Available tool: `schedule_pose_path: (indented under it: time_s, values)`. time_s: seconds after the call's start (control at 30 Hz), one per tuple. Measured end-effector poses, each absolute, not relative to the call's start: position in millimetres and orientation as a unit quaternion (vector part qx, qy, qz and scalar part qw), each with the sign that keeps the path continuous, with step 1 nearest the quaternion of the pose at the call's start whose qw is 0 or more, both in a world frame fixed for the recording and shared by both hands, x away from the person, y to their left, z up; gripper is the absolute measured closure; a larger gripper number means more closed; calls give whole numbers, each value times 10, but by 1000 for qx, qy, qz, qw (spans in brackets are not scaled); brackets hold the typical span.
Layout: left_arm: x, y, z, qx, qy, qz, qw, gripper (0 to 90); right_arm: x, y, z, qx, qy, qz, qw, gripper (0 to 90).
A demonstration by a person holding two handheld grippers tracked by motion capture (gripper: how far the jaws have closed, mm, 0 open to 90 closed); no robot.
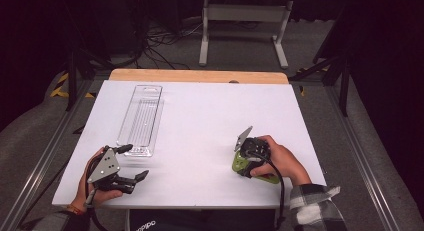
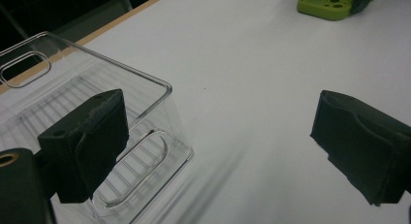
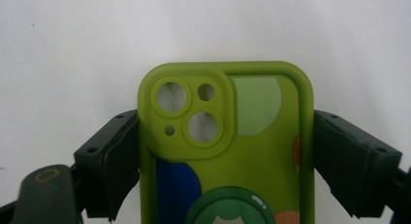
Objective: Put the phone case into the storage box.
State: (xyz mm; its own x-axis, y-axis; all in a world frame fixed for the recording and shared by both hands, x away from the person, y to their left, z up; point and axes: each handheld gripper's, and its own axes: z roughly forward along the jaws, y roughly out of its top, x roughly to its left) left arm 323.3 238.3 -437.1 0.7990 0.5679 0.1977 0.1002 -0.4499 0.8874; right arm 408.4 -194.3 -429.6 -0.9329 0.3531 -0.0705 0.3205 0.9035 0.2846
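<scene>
Your right gripper (image 3: 227,136) clamps the lime-green silicone phone case (image 3: 228,151) by both sides; your left gripper (image 2: 218,136) gapes empty beside the clear plastic tray (image 2: 160,95).

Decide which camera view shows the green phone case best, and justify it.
The right gripper view: the green phone case is seen close, its camera cutouts clear, between the right gripper jaws. The high view shows it small under the hand; the left gripper view shows one corner.

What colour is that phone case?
Lime green phone case with blue, orange and green shapes; clearest in the right gripper view.
</scene>
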Motion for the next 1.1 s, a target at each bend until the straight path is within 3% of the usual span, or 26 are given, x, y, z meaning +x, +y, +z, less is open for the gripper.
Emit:
schedule_pose_path:
  time_s: [0.33, 1.1]
  values:
    - [3229, 2384, -4368, 816, 205, 242, 484, 68, 4058, -2061, -4110, 196, 948, 211, 134, 164]
    - [3236, 2379, -4370, 816, 207, 239, 484, 69, 4003, -2227, -3797, 263, 851, 392, 231, 166]
